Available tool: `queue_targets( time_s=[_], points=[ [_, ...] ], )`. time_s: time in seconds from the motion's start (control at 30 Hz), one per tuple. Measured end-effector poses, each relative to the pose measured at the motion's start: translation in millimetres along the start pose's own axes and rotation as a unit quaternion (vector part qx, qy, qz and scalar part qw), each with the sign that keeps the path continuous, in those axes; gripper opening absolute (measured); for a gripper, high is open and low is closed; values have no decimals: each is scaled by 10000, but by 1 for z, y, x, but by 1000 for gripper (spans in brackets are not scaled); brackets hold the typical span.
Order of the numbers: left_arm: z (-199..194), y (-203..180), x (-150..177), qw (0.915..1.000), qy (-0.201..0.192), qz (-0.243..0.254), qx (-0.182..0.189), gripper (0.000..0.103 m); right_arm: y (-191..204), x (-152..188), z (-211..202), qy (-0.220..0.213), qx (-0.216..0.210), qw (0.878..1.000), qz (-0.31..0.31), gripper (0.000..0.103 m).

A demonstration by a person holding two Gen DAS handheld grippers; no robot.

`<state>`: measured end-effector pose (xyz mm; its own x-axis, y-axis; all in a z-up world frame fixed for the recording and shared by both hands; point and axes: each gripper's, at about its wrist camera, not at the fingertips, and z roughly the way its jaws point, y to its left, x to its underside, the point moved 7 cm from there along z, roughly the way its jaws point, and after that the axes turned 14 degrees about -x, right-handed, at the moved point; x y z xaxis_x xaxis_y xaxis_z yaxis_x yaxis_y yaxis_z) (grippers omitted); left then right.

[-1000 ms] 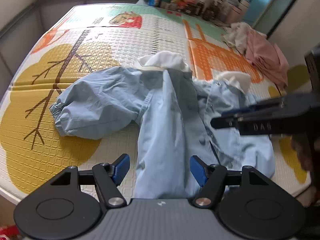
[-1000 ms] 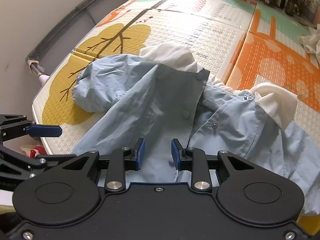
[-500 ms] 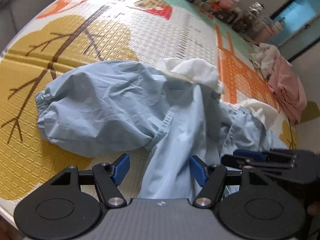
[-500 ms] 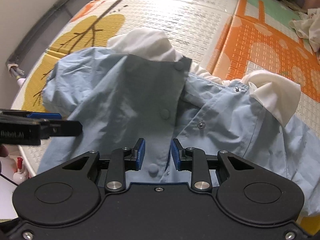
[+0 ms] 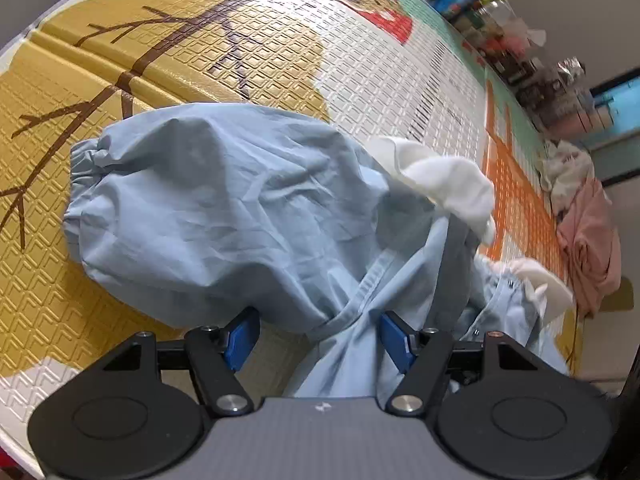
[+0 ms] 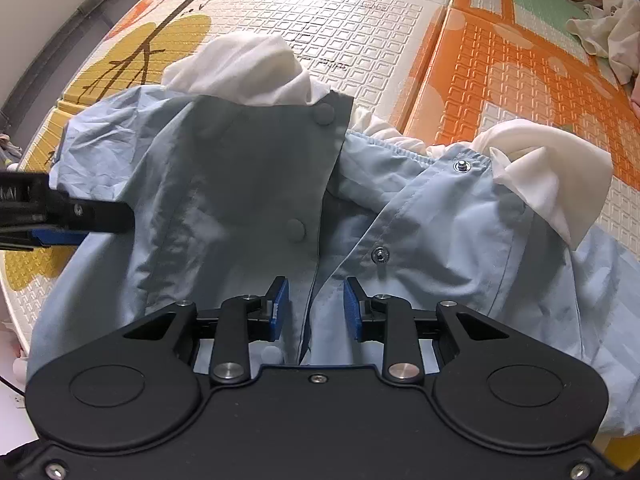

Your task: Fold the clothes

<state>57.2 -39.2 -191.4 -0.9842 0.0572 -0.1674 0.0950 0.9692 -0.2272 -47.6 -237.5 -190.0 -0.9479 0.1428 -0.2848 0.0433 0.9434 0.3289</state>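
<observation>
A light blue snap-front shirt (image 5: pixel 224 208) with a white collar (image 5: pixel 444 184) lies crumpled on the patterned play mat (image 5: pixel 168 68). My left gripper (image 5: pixel 318 338) is open, its blue pads on either side of the seam where the puffed sleeve joins the body. In the right wrist view the shirt (image 6: pixel 248 184) lies front up with its placket open. My right gripper (image 6: pixel 316 306) is open low over the placket edge, near the snaps. The left gripper (image 6: pixel 68 216) shows at the left edge of that view, by the sleeve.
A pile of pink and white clothes (image 5: pixel 580 216) lies at the mat's far right; its white part shows in the right wrist view (image 6: pixel 608 36). Bottles and packets (image 5: pixel 496 36) line the far edge. The mat's near edge (image 6: pixel 12 300) is at my left.
Both grippers have moved down and forward, closer to the shirt. The left gripper now straddles the sleeve seam. The right gripper's jaws have opened a little wider over the placket.
</observation>
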Motion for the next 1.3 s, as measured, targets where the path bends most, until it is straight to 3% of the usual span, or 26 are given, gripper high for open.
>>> queue_targets(
  time_s=[0.13, 0.3, 0.47, 0.9, 1.07, 1.3],
  points=[
    [4, 3, -4, 9996, 35, -292, 27, 66, 0, 0, 2, -9, 41, 10000, -64, 28],
    [8, 5, -8, 9990, 40, -442, -11, 42, 1, 1, 4, -20, 91, 9999, -145, 27],
    [9, 10, -10, 9987, 48, -507, -23, 34, 1, 2, 7, -31, 142, 9996, -225, 9],
    [3, 19, -17, 9976, 77, -639, 255, 36, -5, 5, -2, -115, -28, 9999, -79, 3],
    [0, 22, -21, 9979, 5, -622, 183, 37, -9, 1, -3, -252, -384, 9988, 173, 7],
    [1, 25, -24, 9975, 8, -688, 175, 46, -7, 0, 4, -193, -273, 9994, 134, 13]
  ],
)
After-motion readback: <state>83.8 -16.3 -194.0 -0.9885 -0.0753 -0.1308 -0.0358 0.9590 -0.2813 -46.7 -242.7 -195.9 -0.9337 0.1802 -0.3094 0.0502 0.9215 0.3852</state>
